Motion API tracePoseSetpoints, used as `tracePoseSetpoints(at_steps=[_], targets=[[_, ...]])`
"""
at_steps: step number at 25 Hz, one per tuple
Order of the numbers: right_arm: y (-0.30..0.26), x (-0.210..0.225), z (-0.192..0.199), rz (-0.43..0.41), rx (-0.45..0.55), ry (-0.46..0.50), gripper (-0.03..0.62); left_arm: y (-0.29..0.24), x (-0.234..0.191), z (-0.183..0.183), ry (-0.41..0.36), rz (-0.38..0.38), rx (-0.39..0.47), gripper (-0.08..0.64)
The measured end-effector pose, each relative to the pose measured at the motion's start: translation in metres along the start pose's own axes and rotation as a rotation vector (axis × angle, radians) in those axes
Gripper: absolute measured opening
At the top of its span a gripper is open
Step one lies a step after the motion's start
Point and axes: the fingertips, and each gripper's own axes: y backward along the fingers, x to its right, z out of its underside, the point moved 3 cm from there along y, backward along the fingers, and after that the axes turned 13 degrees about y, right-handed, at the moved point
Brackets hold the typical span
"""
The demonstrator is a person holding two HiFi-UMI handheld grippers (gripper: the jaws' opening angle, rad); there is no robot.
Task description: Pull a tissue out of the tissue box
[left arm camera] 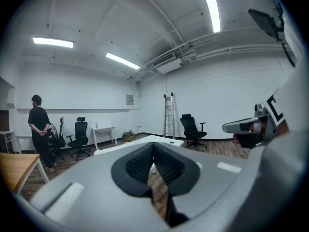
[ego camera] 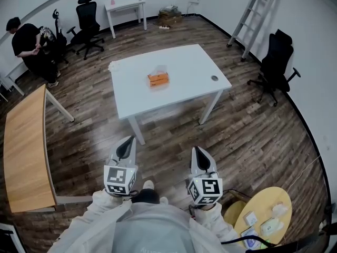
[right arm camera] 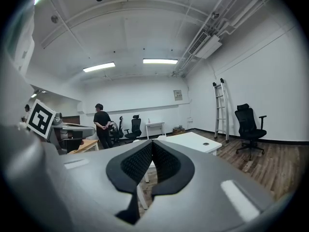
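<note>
Both pressed together, left tongs (ego camera: 130,139), right tongs (ego camera: 196,149), open floor (ego camera: 168,133) before table (ego camera: 158,103) edge, tissue box (ego camera: 158,79) centred

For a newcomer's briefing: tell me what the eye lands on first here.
An orange tissue box sits near the middle of the white table. Nearer, the left claw and right claw are both shut and empty, short of the table. A ladder leans at the far right wall.

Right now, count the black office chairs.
2: one chair at the far wall, one chair near the ladder. Another may be hidden beside the person.
</note>
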Motion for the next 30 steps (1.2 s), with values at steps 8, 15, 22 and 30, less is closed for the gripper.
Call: tracePoseSetpoints(at_steps=[8, 15, 22, 30], targets=[[-0.015, 0.006, 0.003, -0.009, -0.013, 0.006, 0.000, -0.017, -0.004, 0.002, 0.008, -0.001, -0.005, 0.000], [-0.044, 0.011, 0.004, -0.014, -0.026, 0.008, 0.000, -0.043, -0.018, 0.002, 0.018, -0.004, -0.012, 0.000], [-0.079, 0.013, 0.000, -0.020, -0.037, 0.002, 0.000, -0.072, -0.038, -0.004, 0.022, -0.006, -0.024, 0.000], [-0.121, 0.015, -0.003, -0.016, -0.053, -0.006, 0.000, -0.105, -0.064, -0.007, 0.030, -0.003, -0.047, 0.000]])
